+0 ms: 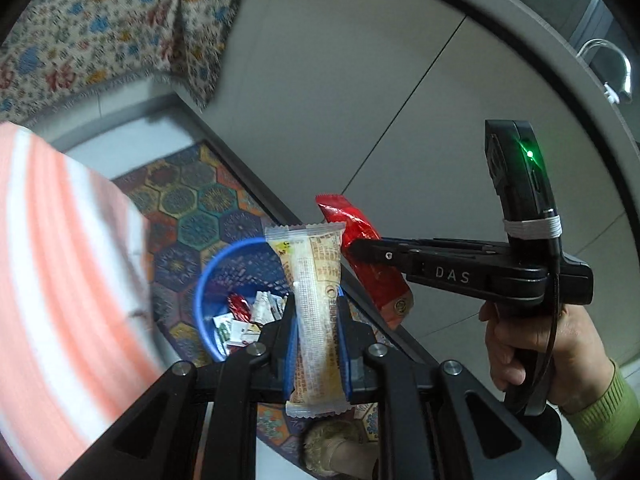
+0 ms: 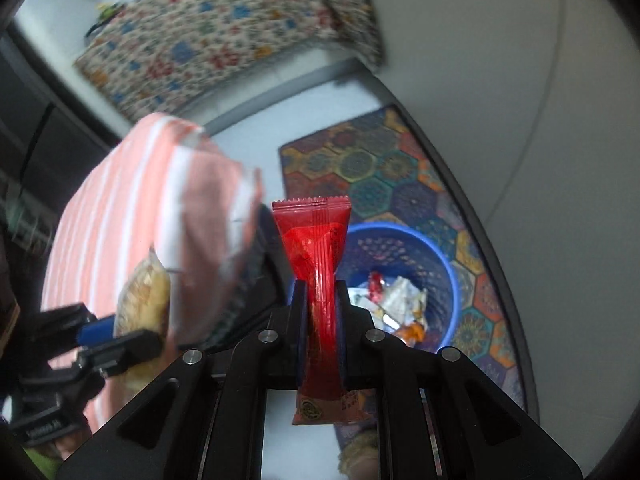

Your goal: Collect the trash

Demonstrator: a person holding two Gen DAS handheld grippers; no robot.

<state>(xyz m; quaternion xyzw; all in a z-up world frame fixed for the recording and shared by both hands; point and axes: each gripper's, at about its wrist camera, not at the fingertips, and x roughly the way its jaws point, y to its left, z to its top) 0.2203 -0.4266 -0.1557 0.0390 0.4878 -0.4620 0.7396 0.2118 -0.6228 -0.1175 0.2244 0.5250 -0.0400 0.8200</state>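
My left gripper is shut on a clear yellowish snack wrapper, held upright above the floor. My right gripper is shut on a red wrapper; it also shows in the left wrist view clamped on the red wrapper. A blue basket with several wrappers inside stands on a patterned rug below both grippers, and shows in the right wrist view. The left gripper with its yellowish wrapper appears at the left of the right wrist view.
A pink and white striped cloth hangs at the left, also in the right wrist view. A colourful hexagon rug lies on the pale floor. A floral blanket lies behind. A round grey table edge curves at the right.
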